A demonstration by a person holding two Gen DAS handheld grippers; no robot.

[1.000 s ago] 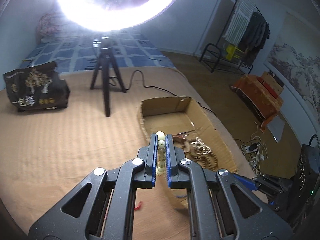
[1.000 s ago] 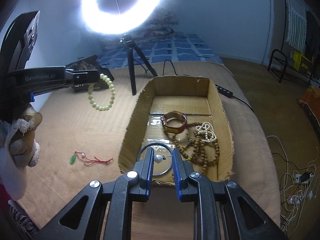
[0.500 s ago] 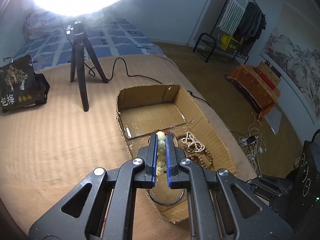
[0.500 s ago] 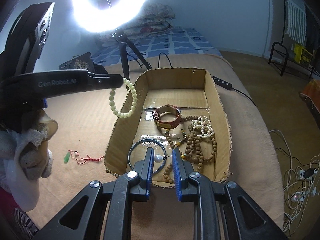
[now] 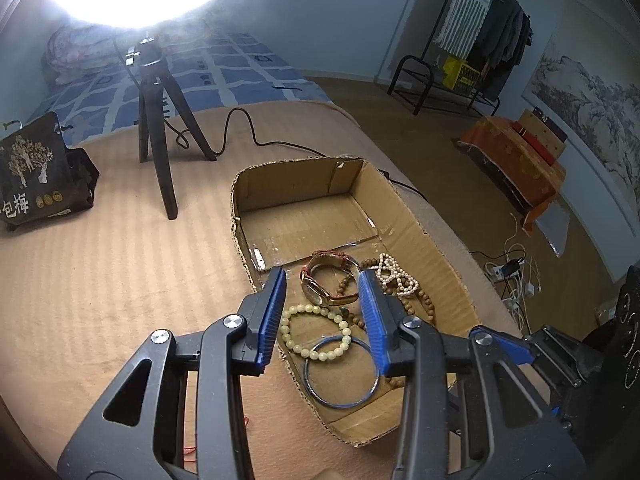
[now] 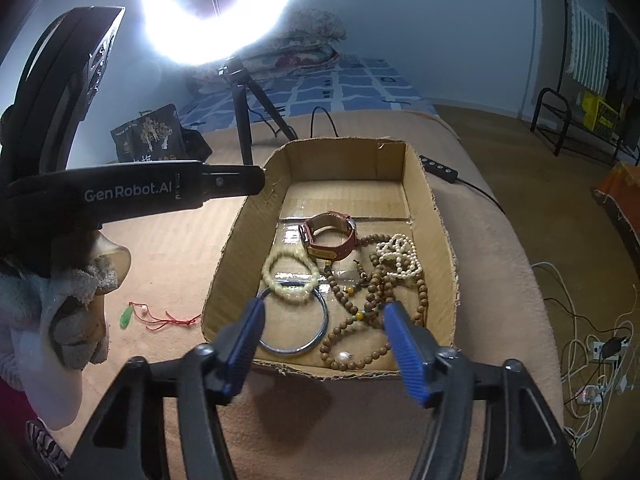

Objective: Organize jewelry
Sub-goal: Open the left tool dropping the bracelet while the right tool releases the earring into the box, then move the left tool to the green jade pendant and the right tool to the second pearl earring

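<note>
A shallow cardboard box (image 5: 408,216) (image 6: 424,184) lies on the tan bed cover. In it lie a pale green bead bracelet (image 5: 316,330) (image 6: 290,276), a metal bangle (image 5: 340,376) (image 6: 294,322), a red-strap watch (image 5: 328,280) (image 6: 330,234), a white pearl string (image 5: 394,276) (image 6: 400,256) and brown wooden beads (image 6: 376,308). My left gripper (image 5: 324,312) is open above the bead bracelet, holding nothing. My right gripper (image 6: 328,336) is open and empty over the box's near edge. A green pendant on red cord (image 6: 156,318) lies on the cover left of the box.
A ring light on a black tripod (image 5: 160,152) (image 6: 244,120) stands behind the box, its cable (image 5: 240,128) trailing across the cover. A black printed bag (image 5: 36,176) (image 6: 152,138) sits far left. A clothes rack (image 5: 472,48) and floor cables (image 6: 592,348) are to the right.
The left gripper moved over the box, opened and dropped the green bead bracelet inside. The right gripper opened and let go of the small pearl piece, which now lies in the box.
</note>
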